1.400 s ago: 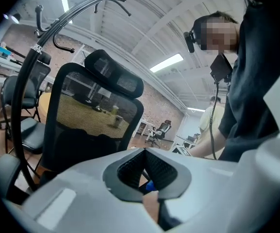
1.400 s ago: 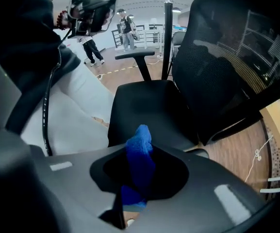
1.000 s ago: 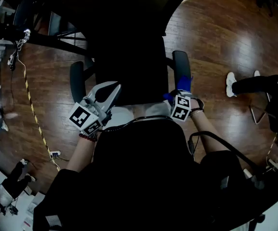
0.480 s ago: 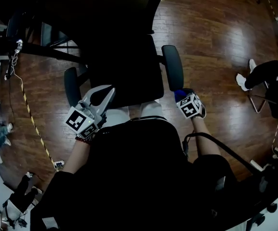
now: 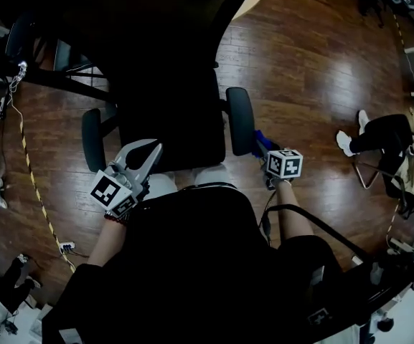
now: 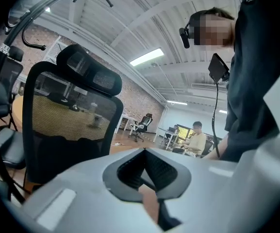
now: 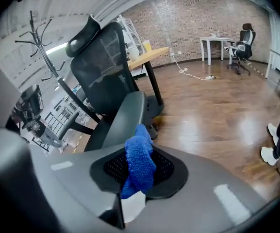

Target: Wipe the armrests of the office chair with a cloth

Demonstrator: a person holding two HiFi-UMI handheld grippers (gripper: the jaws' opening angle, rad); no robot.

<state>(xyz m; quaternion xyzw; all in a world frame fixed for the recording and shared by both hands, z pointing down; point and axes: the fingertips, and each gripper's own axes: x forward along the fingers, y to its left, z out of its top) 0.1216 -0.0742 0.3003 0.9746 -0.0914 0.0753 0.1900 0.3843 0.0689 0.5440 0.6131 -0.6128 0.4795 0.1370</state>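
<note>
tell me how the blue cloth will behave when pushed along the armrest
Probably floppy and light: the blue cloth bunches and droops between the right tongs. Its fuzzy nap should drag, not slip, on the armrest.

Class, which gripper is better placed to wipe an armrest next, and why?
Right. The right gripper is shut on the blue cloth, close beside the armrest on that side. The left gripper is shut on nothing and has no cloth.
</note>
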